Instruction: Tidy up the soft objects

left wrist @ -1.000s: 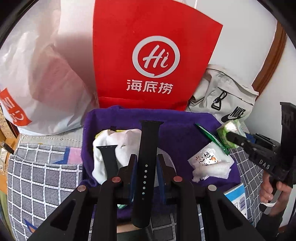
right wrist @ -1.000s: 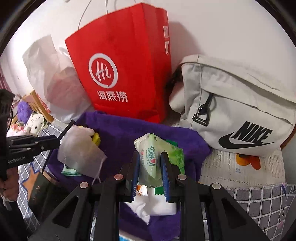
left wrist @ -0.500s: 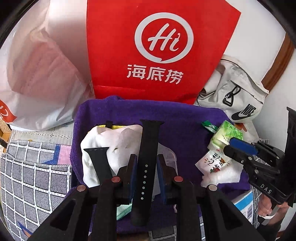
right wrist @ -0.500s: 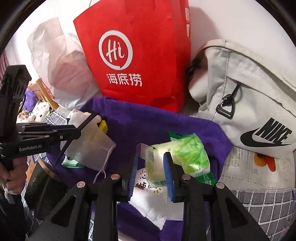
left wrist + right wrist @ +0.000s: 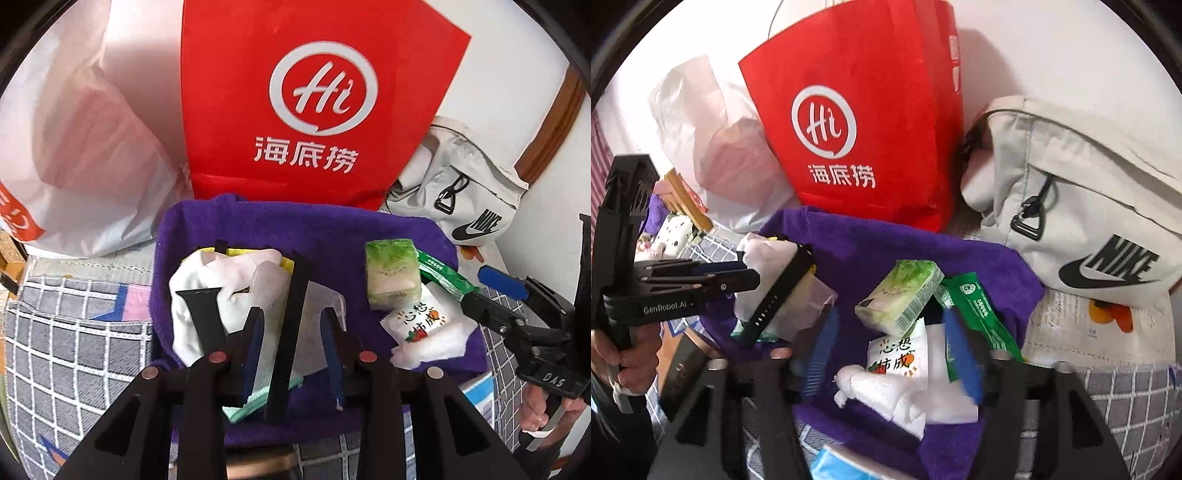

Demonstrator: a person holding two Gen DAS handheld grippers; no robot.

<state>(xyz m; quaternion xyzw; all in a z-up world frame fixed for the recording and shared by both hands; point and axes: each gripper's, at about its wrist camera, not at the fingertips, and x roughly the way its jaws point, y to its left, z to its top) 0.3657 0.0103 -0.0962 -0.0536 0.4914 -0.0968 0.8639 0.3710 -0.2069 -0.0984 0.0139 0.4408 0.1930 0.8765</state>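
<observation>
Your right gripper (image 5: 890,354) has just spread its jaws, dropping the green tissue pack (image 5: 899,297) onto the purple towel (image 5: 879,251); your left gripper (image 5: 291,343), jaws also just opening, releases the black watch strap (image 5: 290,325) there.

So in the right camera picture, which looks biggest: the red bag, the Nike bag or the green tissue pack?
1. red bag and Nike bag: look about alike, so I won't rank them.
2. green tissue pack: clearly smallest.

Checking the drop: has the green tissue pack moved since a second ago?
Yes. The green tissue pack has left the right gripper, whose jaws have just been opening, and lies on the purple towel.
</observation>
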